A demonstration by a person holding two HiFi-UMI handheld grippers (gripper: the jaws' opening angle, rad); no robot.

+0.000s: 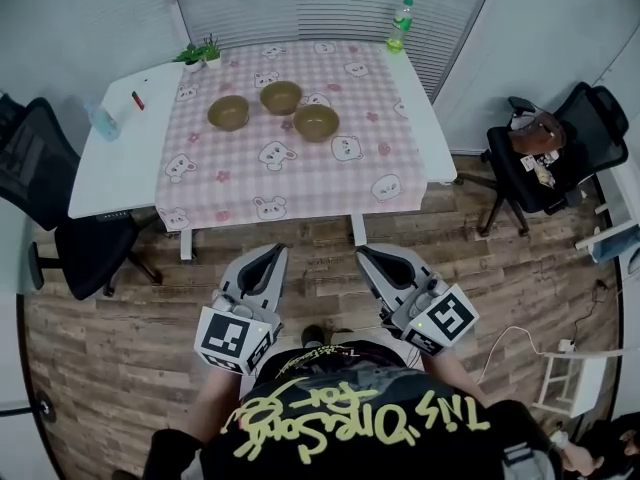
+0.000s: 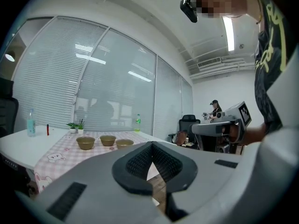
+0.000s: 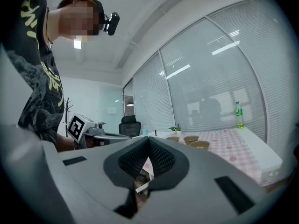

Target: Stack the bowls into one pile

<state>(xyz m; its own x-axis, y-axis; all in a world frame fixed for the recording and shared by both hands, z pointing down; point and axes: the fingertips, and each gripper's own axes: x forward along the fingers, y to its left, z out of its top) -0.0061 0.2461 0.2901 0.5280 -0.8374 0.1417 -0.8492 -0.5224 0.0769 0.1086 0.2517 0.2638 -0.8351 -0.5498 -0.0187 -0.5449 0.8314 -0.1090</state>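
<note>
Three empty bowls, the left bowl (image 1: 229,113), middle bowl (image 1: 281,97) and right bowl (image 1: 316,122), sit apart toward the far side of the tabletop (image 1: 300,183). The left gripper (image 1: 273,253) and right gripper (image 1: 366,254) are clenched on nothing, well short of it. I would spread the jaws before reaching a rim, then lift level to nest.

Near half of tablecloth (image 1: 300,183) open for approach. Left bowl (image 1: 228,113), middle bowl (image 1: 281,97) and right bowl (image 1: 316,122) stand apart, narrow gaps between. Plant (image 1: 198,54) and green bottle (image 1: 400,25) at far edge.

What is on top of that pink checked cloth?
Three brown bowls, standing apart: left bowl, middle bowl, right bowl. The green bottle may stand just off it. The cloth hides the tabletop beneath it.
</note>
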